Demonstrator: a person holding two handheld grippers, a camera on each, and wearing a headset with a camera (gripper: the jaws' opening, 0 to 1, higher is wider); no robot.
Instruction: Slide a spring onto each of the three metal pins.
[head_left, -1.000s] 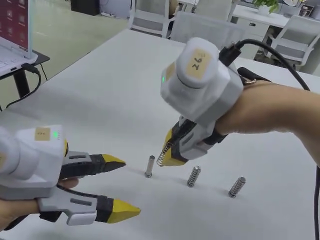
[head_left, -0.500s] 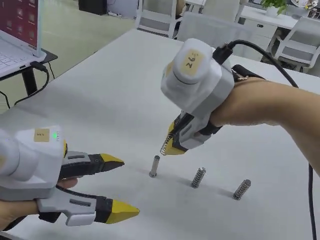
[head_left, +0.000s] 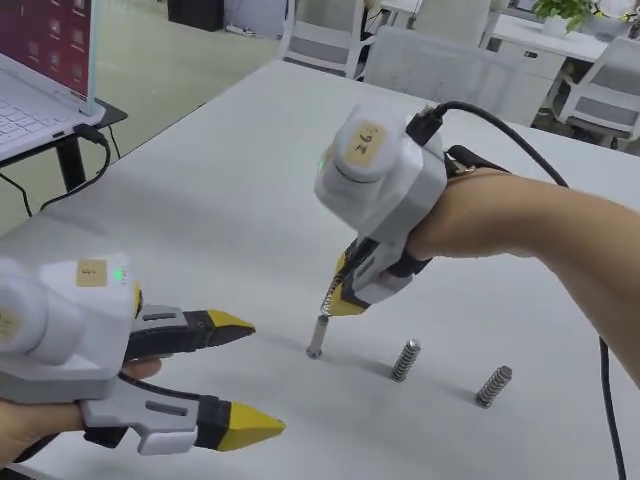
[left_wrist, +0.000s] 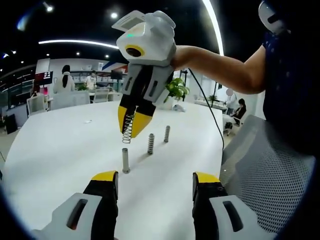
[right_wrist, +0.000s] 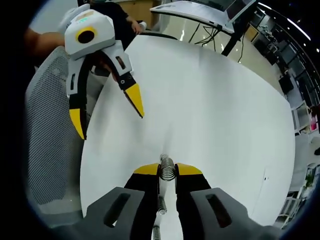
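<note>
My right gripper (head_left: 345, 300) is shut on a small steel spring (head_left: 331, 292), which hangs tilted just above and slightly right of the bare metal pin (head_left: 317, 337). In the left gripper view the spring (left_wrist: 128, 127) hovers over that pin (left_wrist: 125, 160). Two more pins to the right each carry a spring (head_left: 405, 360) (head_left: 493, 386). My left gripper (head_left: 255, 378) stands open near the table's front left, short of the bare pin, with nothing between its fingers. In the right gripper view the spring (right_wrist: 168, 167) sits pinched between the yellow tips.
The white table (head_left: 220, 200) stretches away to the far edge, where grey chairs (head_left: 450, 70) stand. A laptop (head_left: 40, 70) sits on a side stand at the far left. A black cable (head_left: 500, 130) trails from my right gripper.
My right gripper has lifted the spring from beside the bare pin to just above its top. The left gripper has held its place, open.
</note>
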